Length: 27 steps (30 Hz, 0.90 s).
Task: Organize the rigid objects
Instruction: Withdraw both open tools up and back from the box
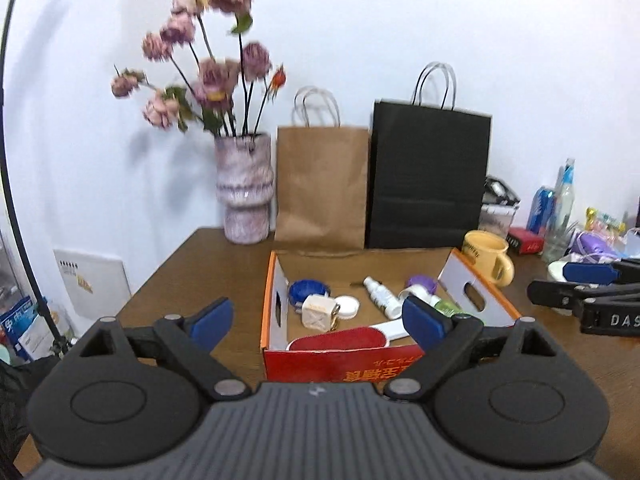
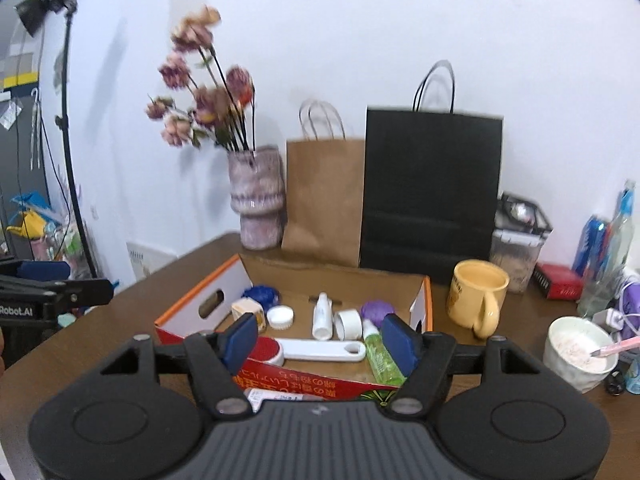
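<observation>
Your widest free room is the bare brown table (image 1: 192,276) left of the box; its left edge drops off toward floor clutter, and the back is walled in by the vase (image 1: 245,188), the brown paper bag (image 1: 322,184) and the black paper bag (image 1: 428,180).

The open cardboard box (image 2: 192,308) sits mid-table just in front of both your grippers, its red front wall printed with script I cannot read. In it lie the red-and-white lint brush (image 2: 320,350), a green spray bottle (image 2: 380,356), a white spray bottle (image 2: 322,316), a blue lid (image 2: 260,295), a purple lid (image 2: 376,310), a white cap (image 2: 280,316), a roll of white tape (image 2: 347,323) and a beige square charm (image 1: 318,310).

Right of the box stand a yellow mug (image 2: 478,298) and a white bowl (image 2: 580,350) holding powder and a pink spoon.

Your left gripper (image 1: 318,318) gapes wide, empty. Your right gripper (image 2: 320,340) stands partly spread, gripping nothing. Its side reads "DAS"; the left one's reads "Robot.AI".
</observation>
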Available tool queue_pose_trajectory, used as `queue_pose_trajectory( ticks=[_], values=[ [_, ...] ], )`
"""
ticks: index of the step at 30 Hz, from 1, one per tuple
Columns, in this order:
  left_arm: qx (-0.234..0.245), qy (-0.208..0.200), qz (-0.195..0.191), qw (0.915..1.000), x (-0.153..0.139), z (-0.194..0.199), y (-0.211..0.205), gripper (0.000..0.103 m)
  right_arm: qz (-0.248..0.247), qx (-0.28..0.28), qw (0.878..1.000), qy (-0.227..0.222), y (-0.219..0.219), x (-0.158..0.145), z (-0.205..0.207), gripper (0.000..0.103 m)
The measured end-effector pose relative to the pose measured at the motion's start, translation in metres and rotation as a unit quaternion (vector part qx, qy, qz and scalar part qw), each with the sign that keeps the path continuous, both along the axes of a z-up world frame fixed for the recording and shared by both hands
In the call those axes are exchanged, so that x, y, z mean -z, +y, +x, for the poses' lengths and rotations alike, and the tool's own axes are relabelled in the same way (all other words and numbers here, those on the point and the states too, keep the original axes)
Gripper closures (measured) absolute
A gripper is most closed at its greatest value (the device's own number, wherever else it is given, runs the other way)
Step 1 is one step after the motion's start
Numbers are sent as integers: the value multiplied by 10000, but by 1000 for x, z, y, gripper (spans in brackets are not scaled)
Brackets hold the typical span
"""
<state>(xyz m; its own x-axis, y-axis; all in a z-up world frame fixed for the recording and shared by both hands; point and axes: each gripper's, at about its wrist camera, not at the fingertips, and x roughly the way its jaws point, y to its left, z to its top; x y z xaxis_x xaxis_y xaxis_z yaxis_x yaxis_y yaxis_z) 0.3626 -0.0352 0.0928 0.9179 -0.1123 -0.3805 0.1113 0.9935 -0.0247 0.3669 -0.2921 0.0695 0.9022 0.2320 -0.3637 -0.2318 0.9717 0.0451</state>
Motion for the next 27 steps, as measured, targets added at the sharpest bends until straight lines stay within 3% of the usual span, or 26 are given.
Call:
queue_pose_trajectory(
  ticks=[8,15,27],
  values=[
    [36,-583,-189,9981,5,-51,1,10,316,45,9977,-606,2,13,-51,34],
    [2,-969,-272,9949,11,-89,5,10,314,80,9954,-904,5,23,-90,31],
    [-222,-747,-367,9963,49,-143,18,8,414,121,9970,-641,3,64,-149,29]
  ],
)
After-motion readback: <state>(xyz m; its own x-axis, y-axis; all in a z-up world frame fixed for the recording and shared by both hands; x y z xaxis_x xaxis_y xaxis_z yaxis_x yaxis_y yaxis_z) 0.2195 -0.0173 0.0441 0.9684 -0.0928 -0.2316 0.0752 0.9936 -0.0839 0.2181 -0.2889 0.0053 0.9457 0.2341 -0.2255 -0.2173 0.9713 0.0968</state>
